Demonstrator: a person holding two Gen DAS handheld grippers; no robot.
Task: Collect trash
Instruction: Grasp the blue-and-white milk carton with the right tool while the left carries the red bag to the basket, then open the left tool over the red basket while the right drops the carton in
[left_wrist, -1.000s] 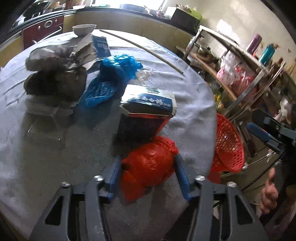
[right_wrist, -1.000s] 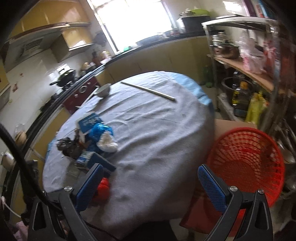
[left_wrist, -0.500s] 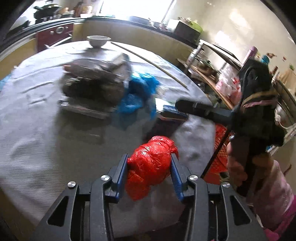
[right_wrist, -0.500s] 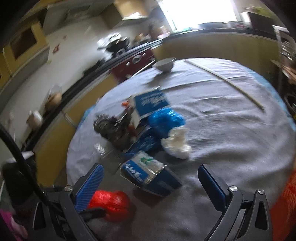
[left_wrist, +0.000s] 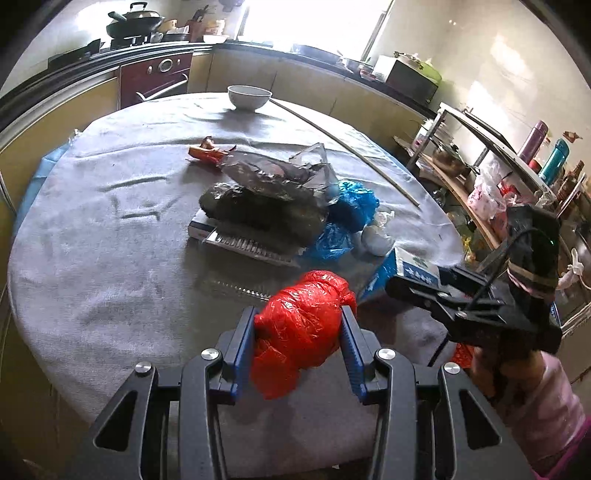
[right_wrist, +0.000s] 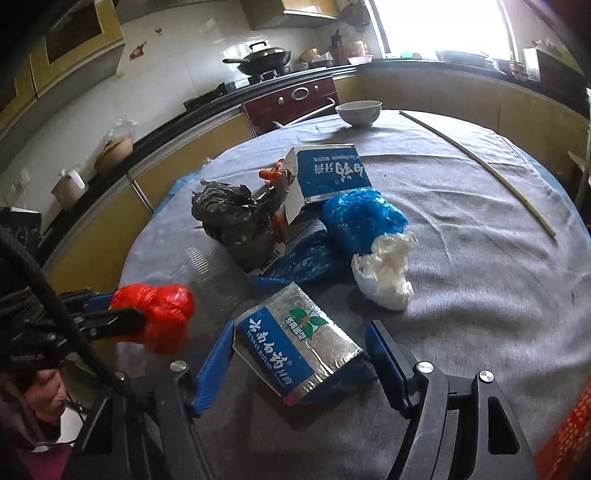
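Red plastic bag (left_wrist: 301, 332) stays clamped in your left gripper (left_wrist: 297, 332), while your right gripper (right_wrist: 299, 354), newly arrived, straddles open-jawed the blue carton (right_wrist: 295, 343) at six o'clock.

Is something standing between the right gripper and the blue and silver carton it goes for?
Nothing visible does. The carton already lies between the open fingers of the right gripper, on the grey tablecloth.

I see a round table (left_wrist: 110, 258) under grey cloth — on it a white bowl (left_wrist: 248, 96), long thin stick (right_wrist: 480, 162), and blue-and-silver carton (right_wrist: 295, 343) — beside heaped bags.
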